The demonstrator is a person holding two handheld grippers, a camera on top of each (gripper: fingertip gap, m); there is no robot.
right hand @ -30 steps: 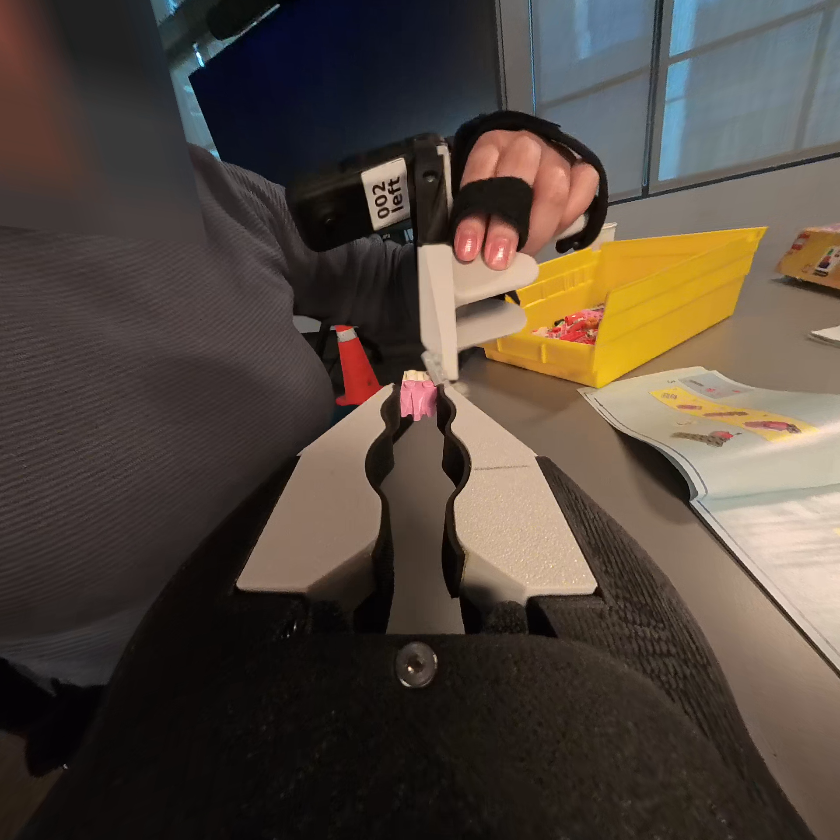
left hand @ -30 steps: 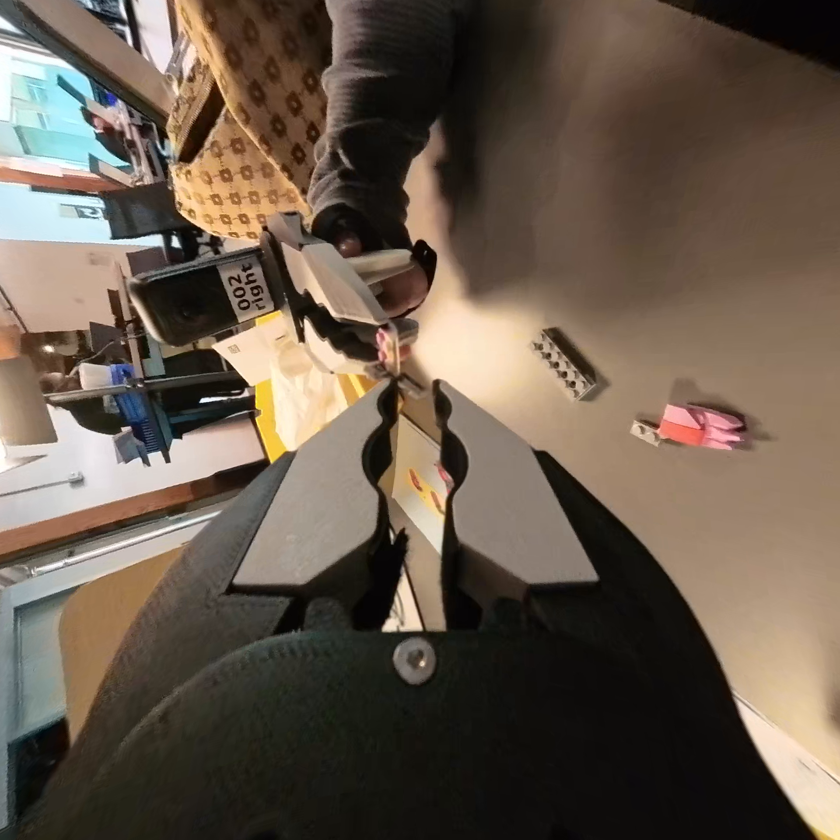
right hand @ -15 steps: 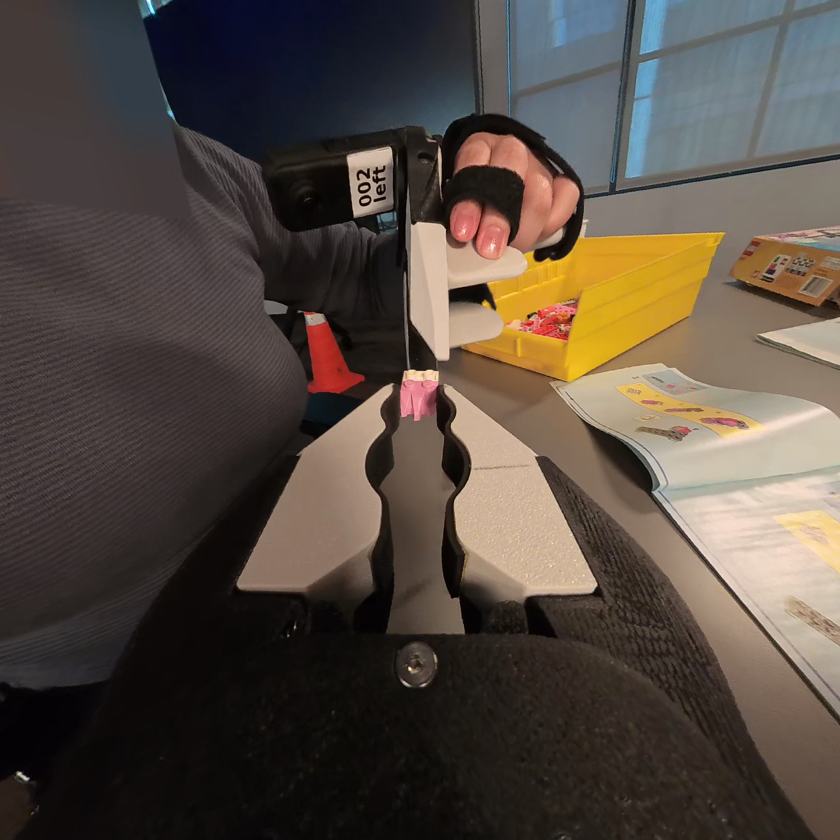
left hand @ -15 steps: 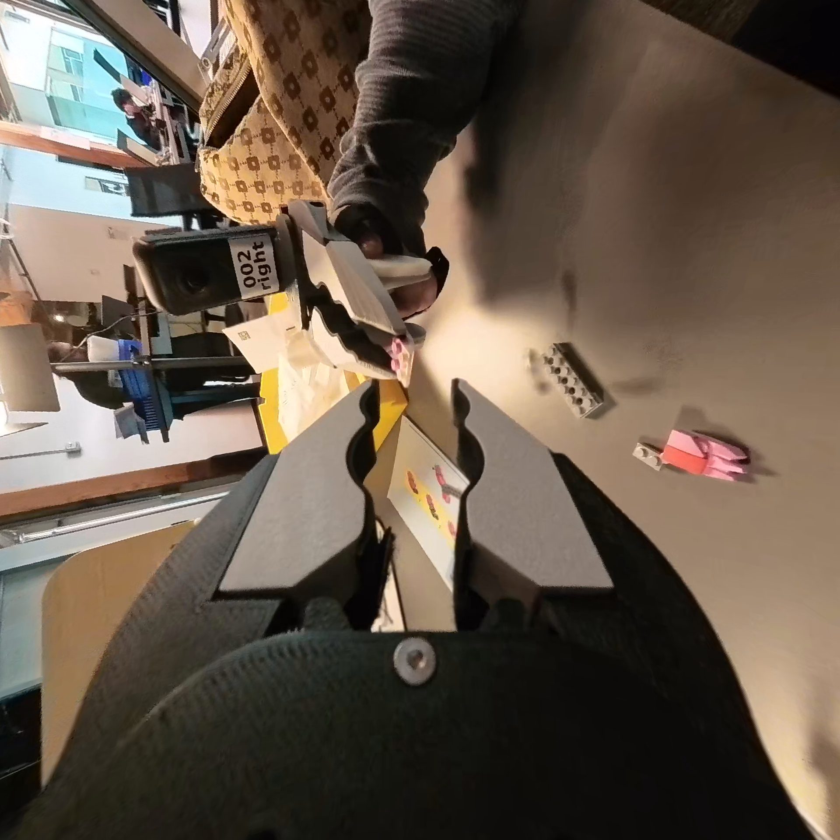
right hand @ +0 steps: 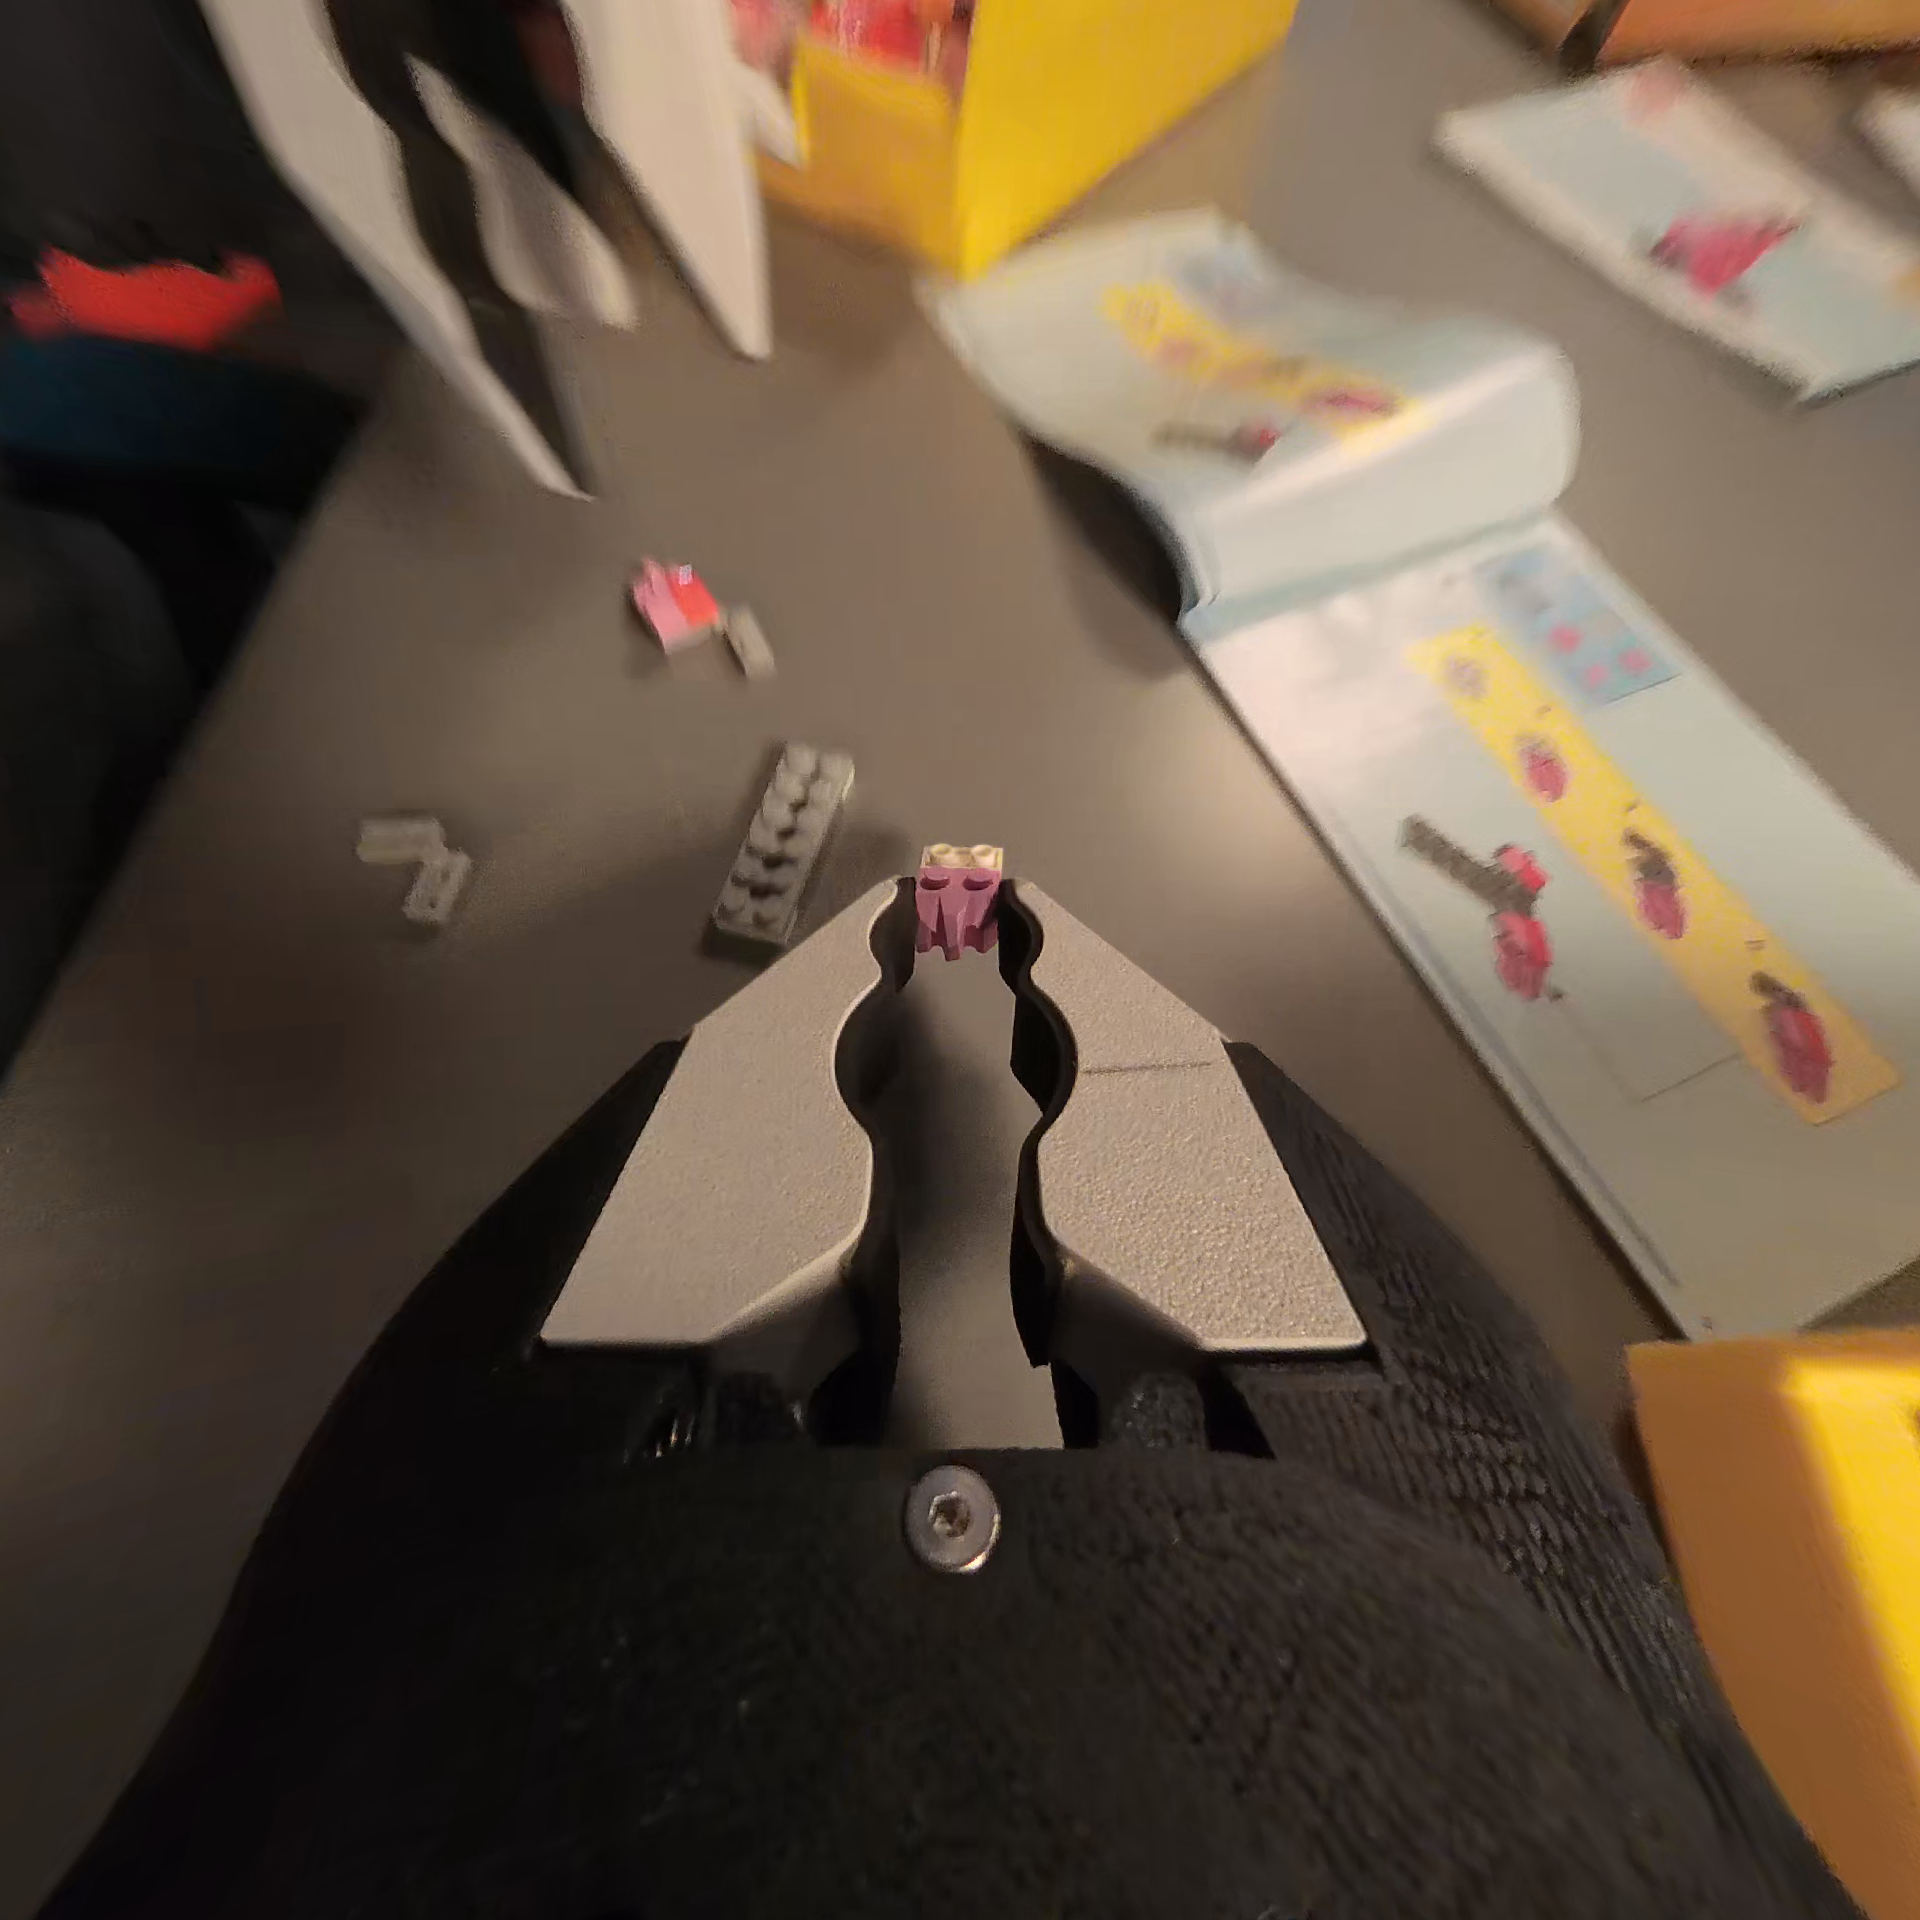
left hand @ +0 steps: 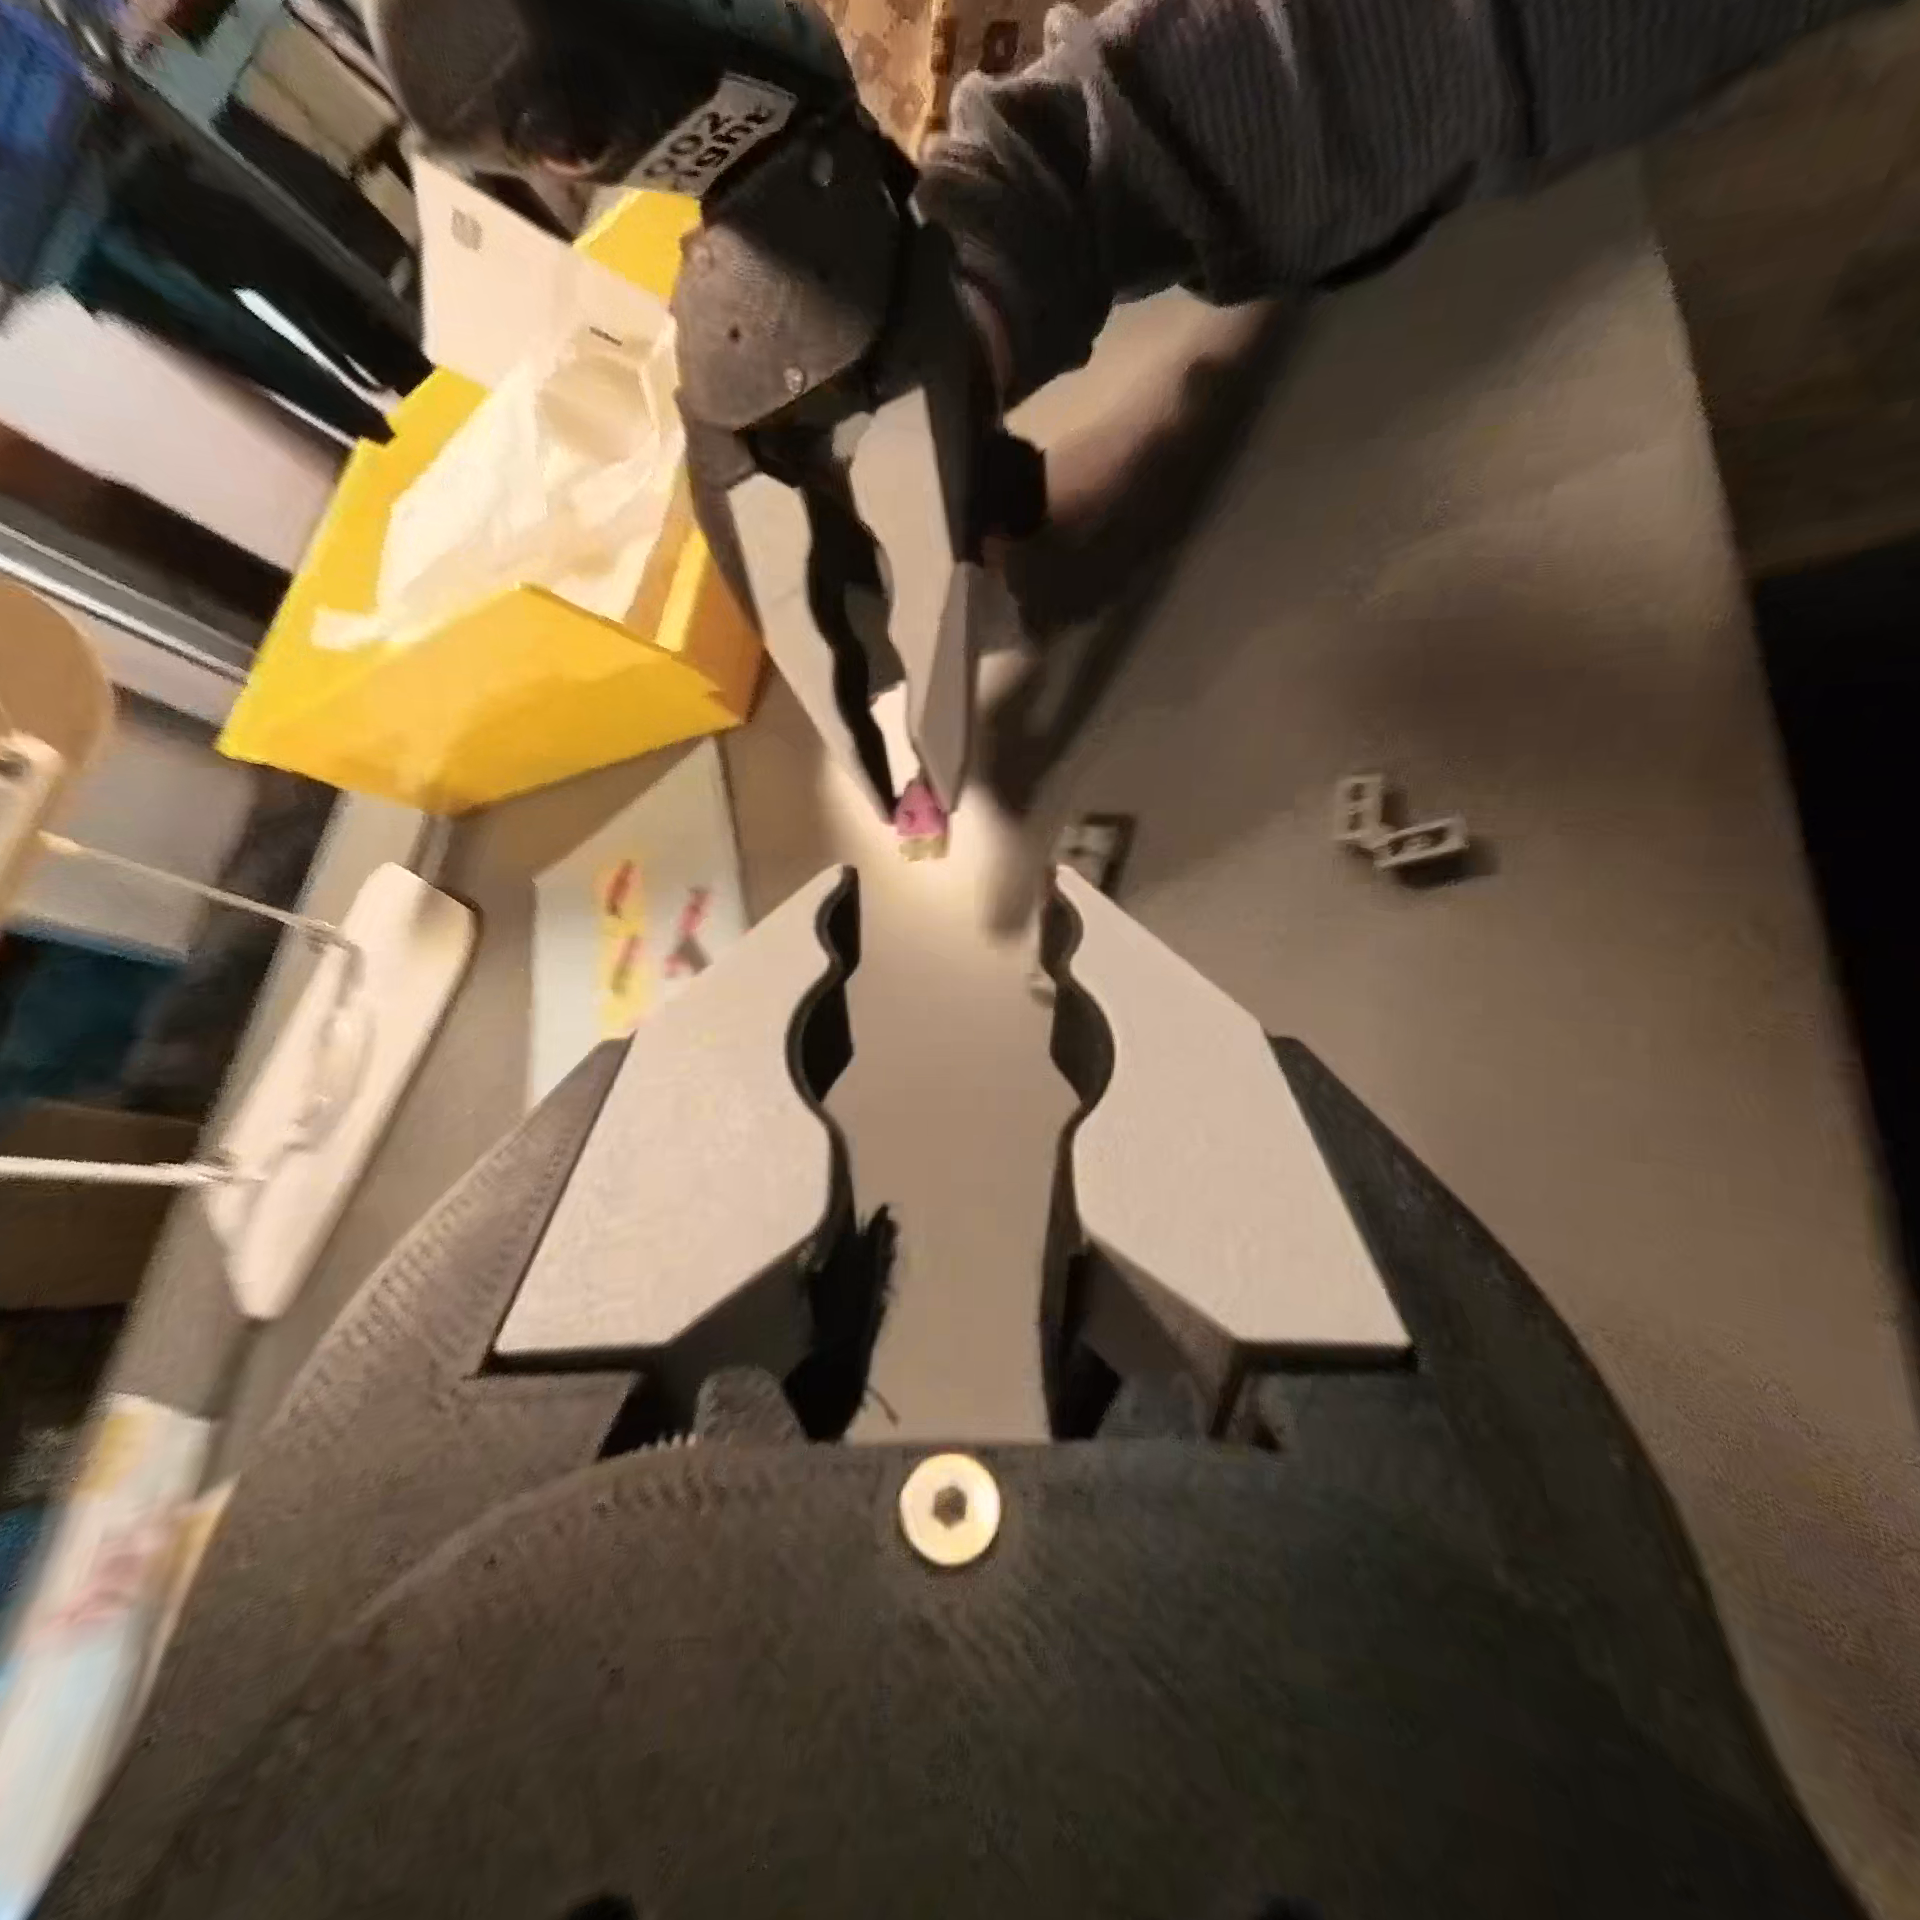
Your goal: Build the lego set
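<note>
My right gripper (right hand: 958, 891) is shut on a small pink brick piece with a cream brick on its tip (right hand: 958, 904), held just above the grey table (right hand: 312, 1091). The same piece (left hand: 916, 821) shows at the right gripper's fingertips in the left wrist view. My left gripper (left hand: 951, 894) is open with nothing between its fingers, facing the right gripper from a short way off; its pale fingers (right hand: 717, 187) show blurred at the top of the right wrist view. A long grey studded brick (right hand: 784, 847) lies just left of my right fingertips.
A small grey bracket piece (right hand: 416, 868) and a pink-and-red assembly (right hand: 681, 613) lie on the table. Open instruction booklets (right hand: 1507, 727) lie to the right. A yellow bin (right hand: 1029, 114) stands behind, also in the left wrist view (left hand: 488, 644). An orange-yellow box corner (right hand: 1808, 1558) is at bottom right. The grippers' ends are close to 9 cm from one another.
My left gripper opened, let go of the piece and drew back. My right gripper kept the pink and cream piece and swung down toward the table near the grey brick.
</note>
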